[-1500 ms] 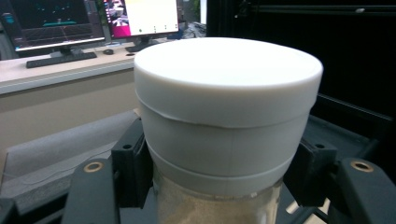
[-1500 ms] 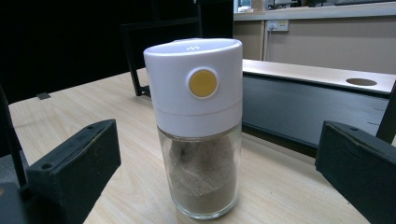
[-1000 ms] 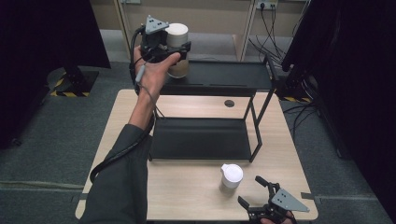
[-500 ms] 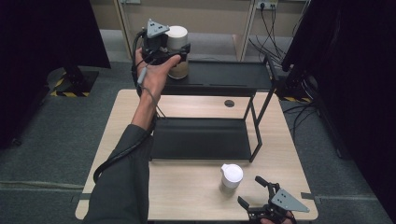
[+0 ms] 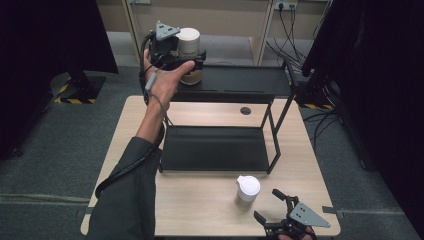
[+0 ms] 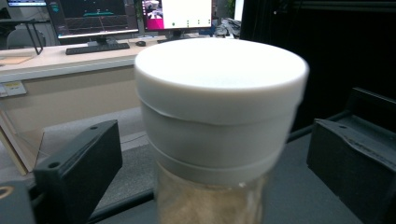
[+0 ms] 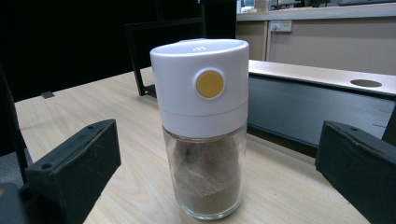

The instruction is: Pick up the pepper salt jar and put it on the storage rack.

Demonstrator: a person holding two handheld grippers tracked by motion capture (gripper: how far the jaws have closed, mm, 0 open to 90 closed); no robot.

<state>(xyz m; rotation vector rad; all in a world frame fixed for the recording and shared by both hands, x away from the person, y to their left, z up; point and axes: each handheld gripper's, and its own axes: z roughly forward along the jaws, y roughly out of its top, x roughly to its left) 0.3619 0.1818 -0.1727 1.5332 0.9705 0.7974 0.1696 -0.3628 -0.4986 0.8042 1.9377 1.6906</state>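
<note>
Standing on the top shelf of the black metal rack [image 5: 235, 82], the white-capped glass jar [image 5: 189, 54] is being released; left gripper [image 5: 192, 62] jaws have just been opening and stand apart, clear of its sides. Withdrawal comes next, then the second white-capped glass shaker [image 5: 247, 190] before the rack, flanked by the open right gripper [image 5: 270, 207].

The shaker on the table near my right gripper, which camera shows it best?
The right gripper view: the shaker stands whole between the open jaws, with its white cap, yellow button and brown powder clear. The high view shows it small from above, mostly its cap, beside the right gripper. The left gripper view faces a different shaker on the shelf.
</note>
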